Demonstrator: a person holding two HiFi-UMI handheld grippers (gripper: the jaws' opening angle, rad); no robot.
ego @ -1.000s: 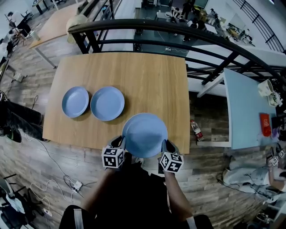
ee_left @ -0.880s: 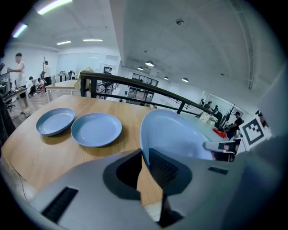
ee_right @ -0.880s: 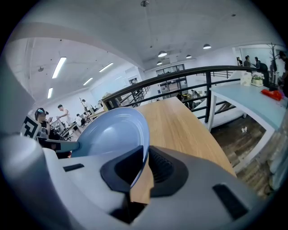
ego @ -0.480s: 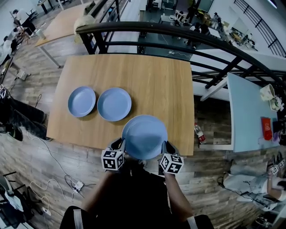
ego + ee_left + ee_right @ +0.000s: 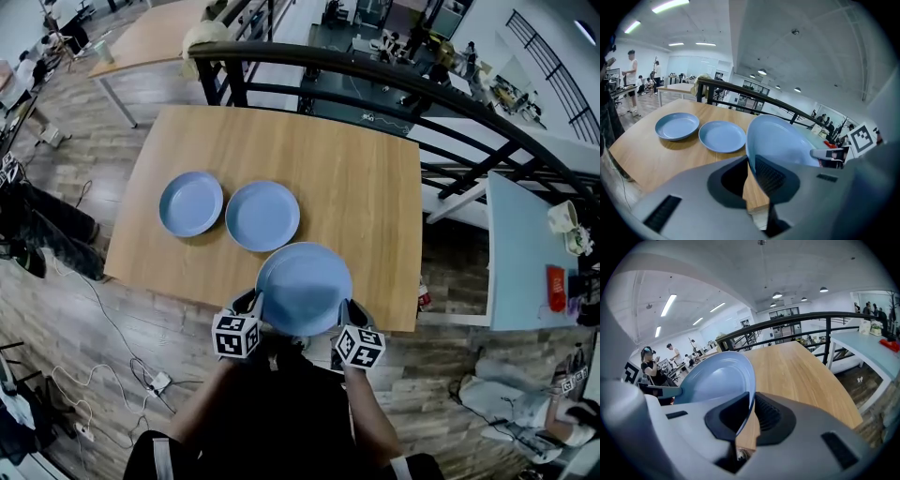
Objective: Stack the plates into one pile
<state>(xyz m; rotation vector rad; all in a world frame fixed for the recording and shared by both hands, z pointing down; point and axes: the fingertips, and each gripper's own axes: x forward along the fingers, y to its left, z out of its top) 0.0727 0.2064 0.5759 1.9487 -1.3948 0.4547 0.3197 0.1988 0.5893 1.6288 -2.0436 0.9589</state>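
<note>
Compared with a second back, the table has slid over to the right in the head view, so the plate we're carrying now sits closer to the two on the wood, and our grip hasn't changed. Nearest us, the left gripper (image 5: 253,302) (image 5: 750,171) is pinched down on the left rim of the lifted plate (image 5: 303,286) (image 5: 780,140) (image 5: 717,380). The right gripper (image 5: 349,307) (image 5: 751,416) is pinched on the right rim the same way, jaws only a sliver apart with the rim between them. That plate hangs over the near edge of the tabletop (image 5: 328,178), a bit right of the middle. Count-wise we've got three blue plates: the one in the air plus two lying flat. The middle plate (image 5: 262,216) (image 5: 723,136) lies just beyond the lifted one, and the left plate (image 5: 190,203) (image 5: 677,125) is just beside it, toward the left edge. We can't tell if their rims touch. There are two marker cubes (image 5: 235,335), one per gripper, and their black-and-white squares are the only print we can make out. A dark railing (image 5: 375,70) runs past the far edge.
</note>
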